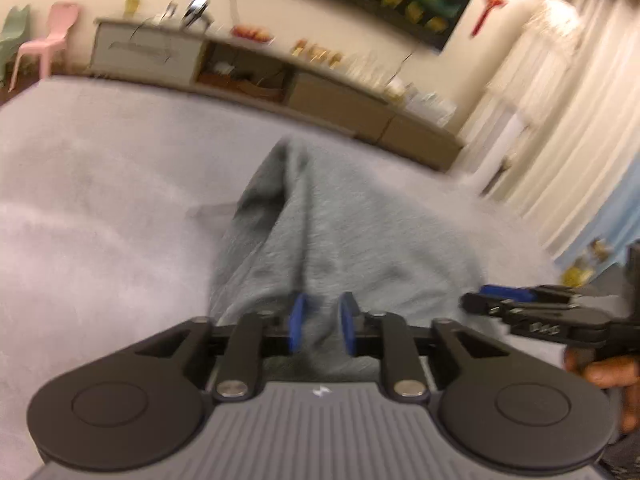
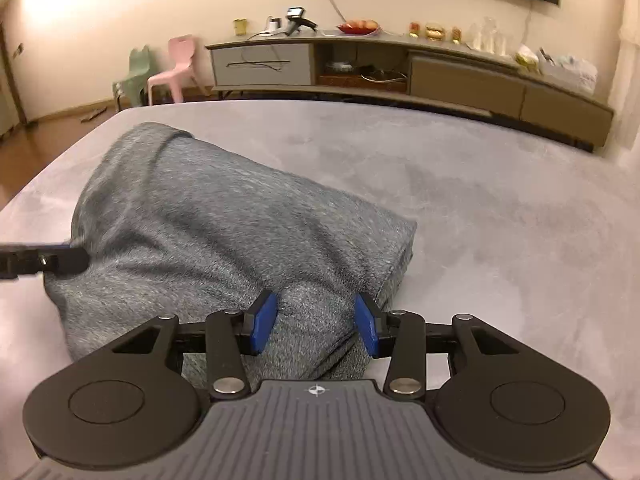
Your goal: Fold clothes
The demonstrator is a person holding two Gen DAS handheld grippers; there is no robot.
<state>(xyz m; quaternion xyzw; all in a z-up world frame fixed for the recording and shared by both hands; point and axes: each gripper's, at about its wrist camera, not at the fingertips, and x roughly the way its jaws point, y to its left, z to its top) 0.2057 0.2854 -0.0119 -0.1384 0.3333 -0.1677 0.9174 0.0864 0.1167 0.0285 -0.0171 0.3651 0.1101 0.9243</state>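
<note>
A grey knit garment point(image 2: 224, 232) lies folded on a pale grey covered surface point(image 2: 500, 208); it also shows in the left wrist view point(image 1: 340, 240). My right gripper point(image 2: 316, 322) is open, its blue pads either side of the garment's near edge without pinching it. My left gripper point(image 1: 322, 324) is open a little, its blue pads just over the garment's near edge with cloth showing between them. The left gripper's tip point(image 2: 60, 260) rests at the garment's left edge in the right wrist view. The right gripper point(image 1: 532, 312) shows at the right in the left wrist view.
A long low sideboard point(image 2: 400, 68) with dishes and glassware runs along the far wall. A pink chair point(image 2: 176, 68) and a green chair point(image 2: 136, 76) stand at the left. Curtains point(image 1: 560, 140) hang at the right. Wooden floor point(image 2: 24, 160) lies past the surface's left edge.
</note>
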